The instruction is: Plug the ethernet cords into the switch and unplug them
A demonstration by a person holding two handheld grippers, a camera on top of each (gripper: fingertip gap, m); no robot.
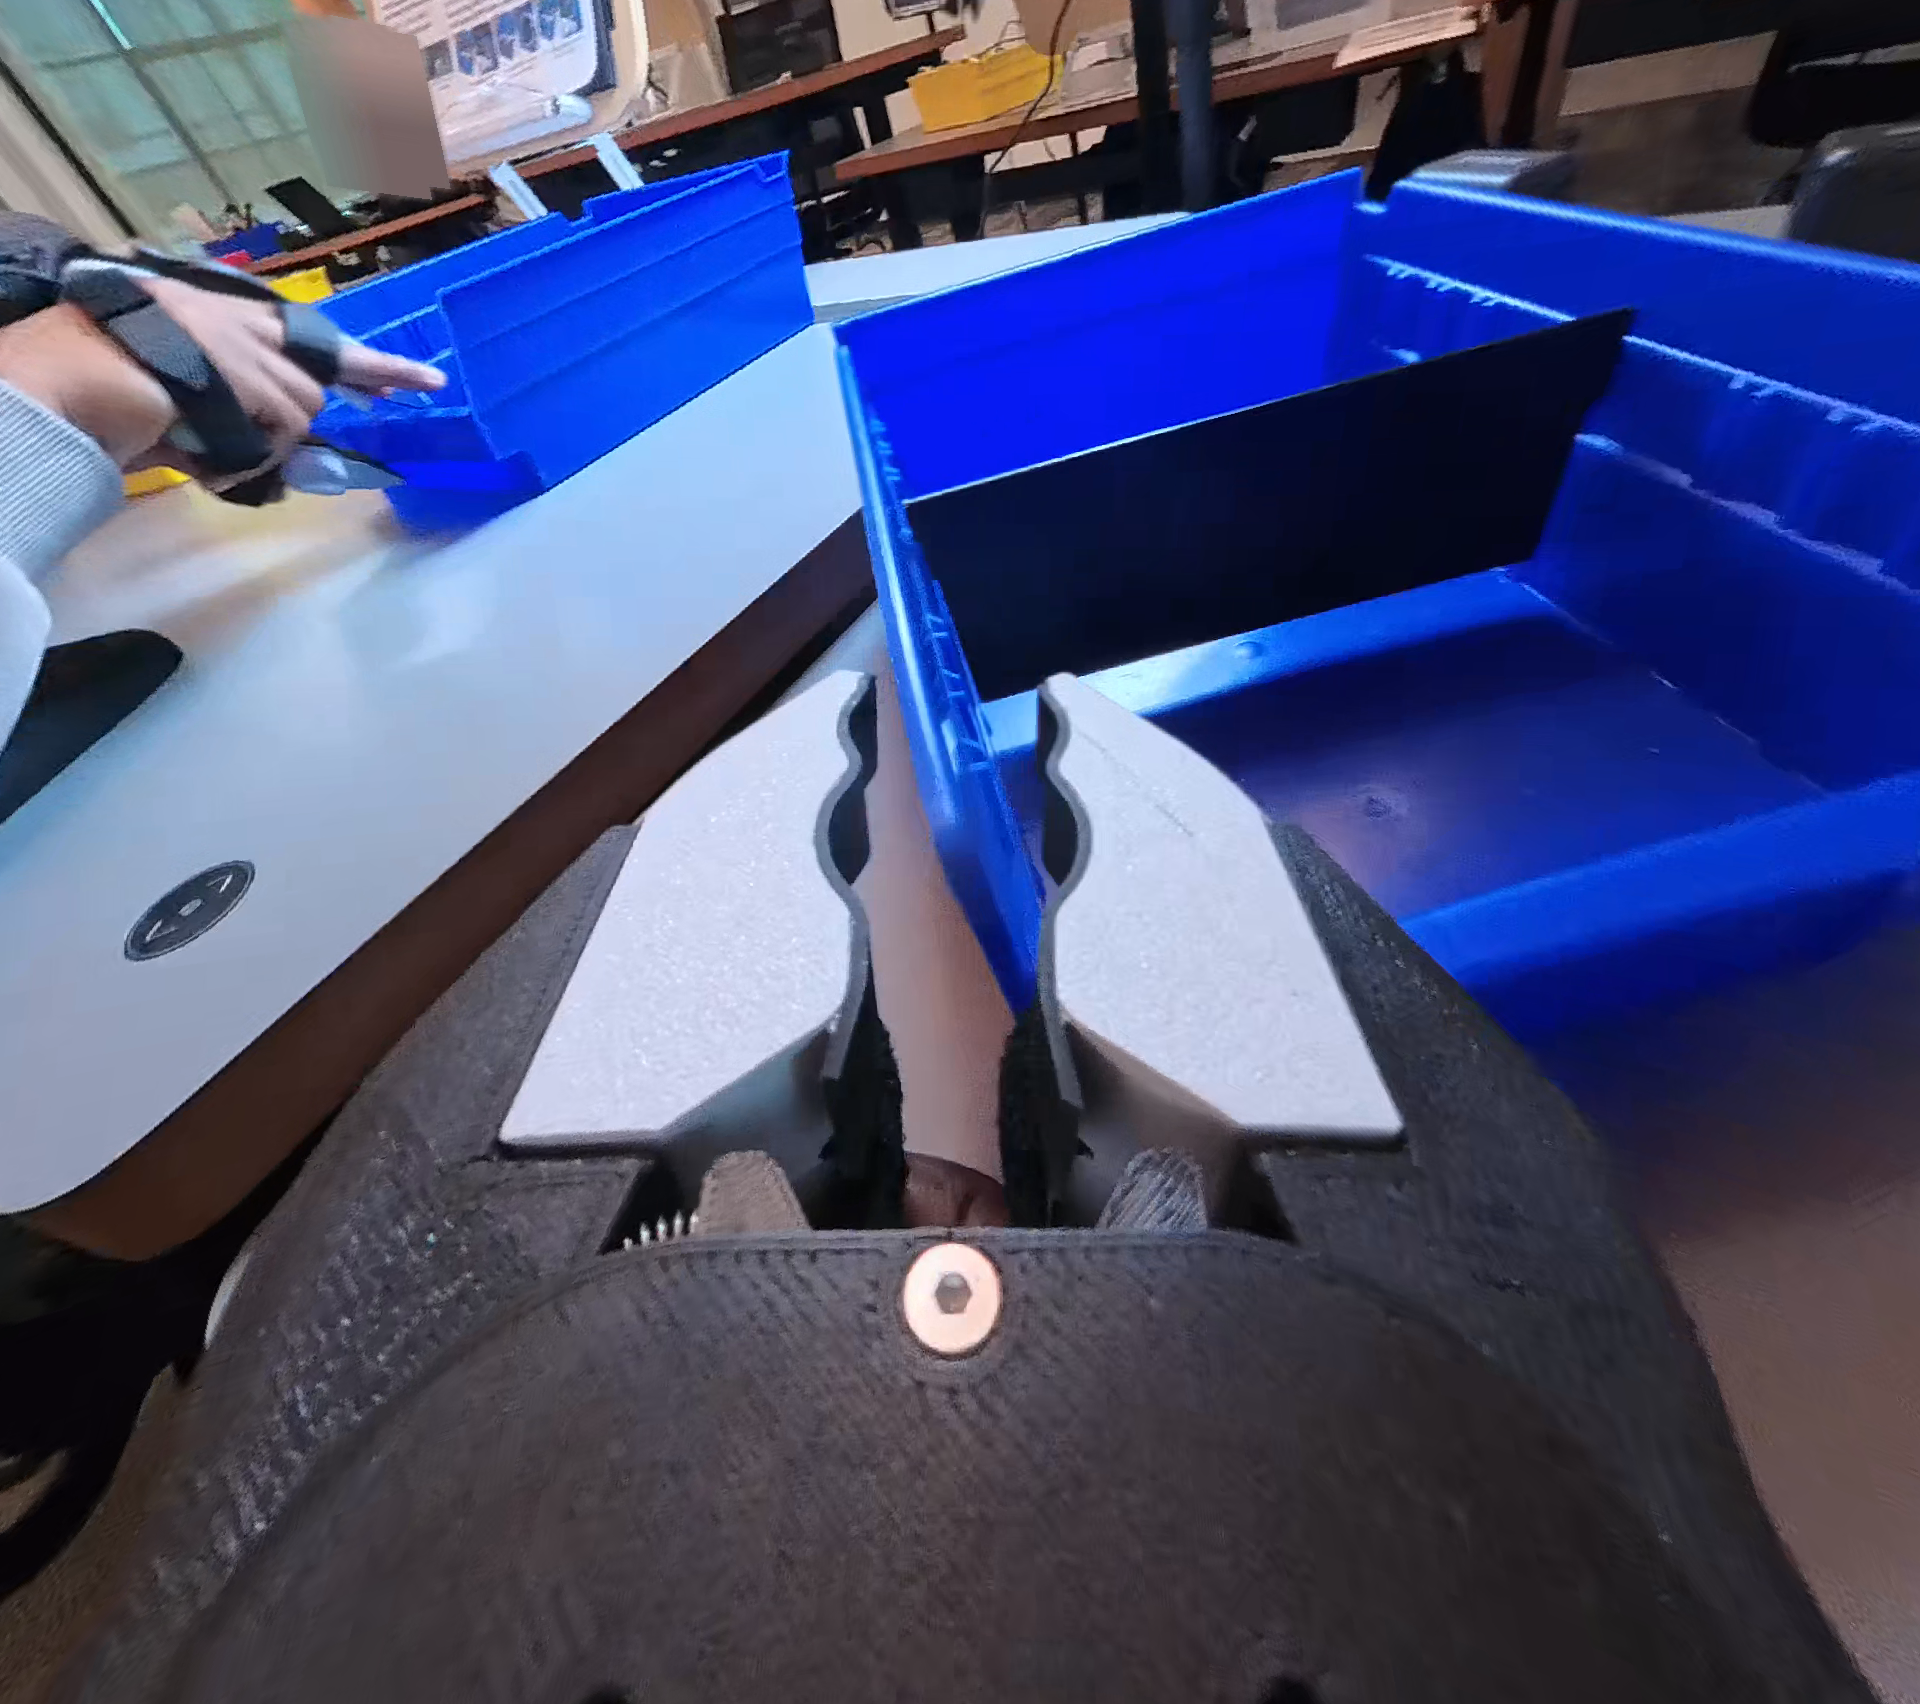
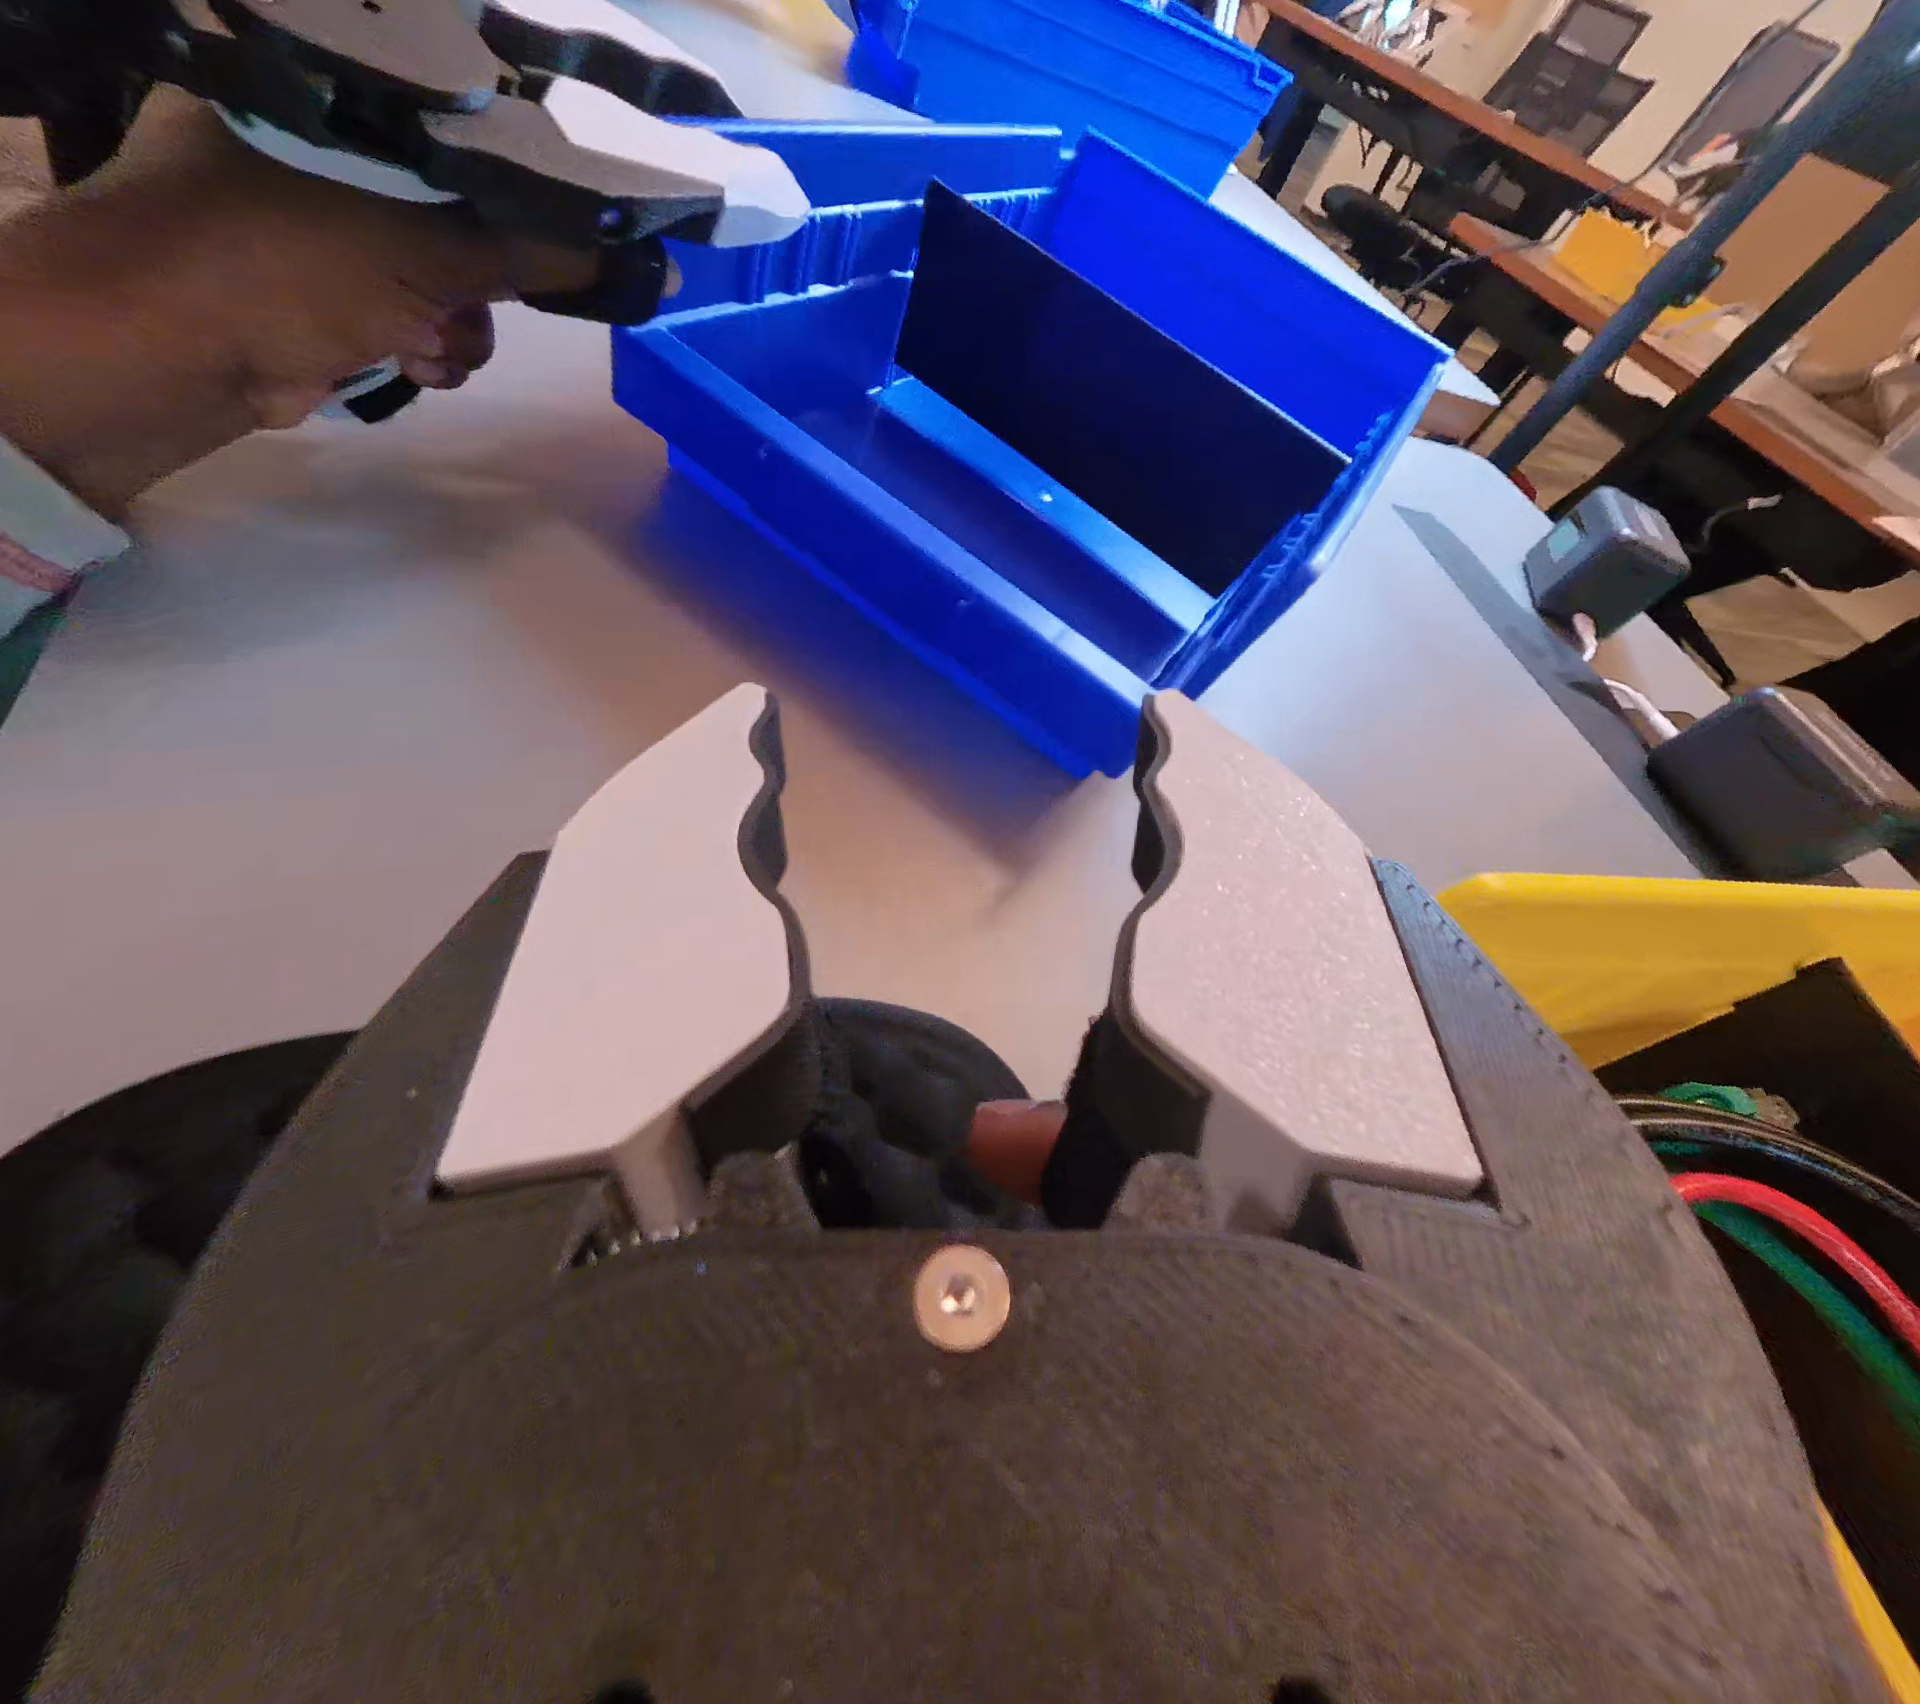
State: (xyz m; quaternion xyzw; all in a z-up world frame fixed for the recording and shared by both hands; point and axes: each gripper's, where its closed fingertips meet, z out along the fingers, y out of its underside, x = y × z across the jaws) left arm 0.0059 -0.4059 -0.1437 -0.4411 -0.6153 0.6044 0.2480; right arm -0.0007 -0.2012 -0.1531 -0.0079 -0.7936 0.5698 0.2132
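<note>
No switch is clearly in view. Red and green cords lie in a yellow bin at the right edge of the right wrist view. My left gripper is open, and its fingers straddle the left wall of a blue bin that has a black divider. I cannot see it pinching the wall. The left gripper also shows in the right wrist view, over the far corner of that bin. My right gripper is open and empty, just above the grey table in front of the bin.
A second blue bin stands farther back, and another person's gloved hand holds a tool at it. A black box and a dark grey device sit on the right side of the table. Desks and chairs are behind. One gripper's finger ends stand about 20 cm off the other's.
</note>
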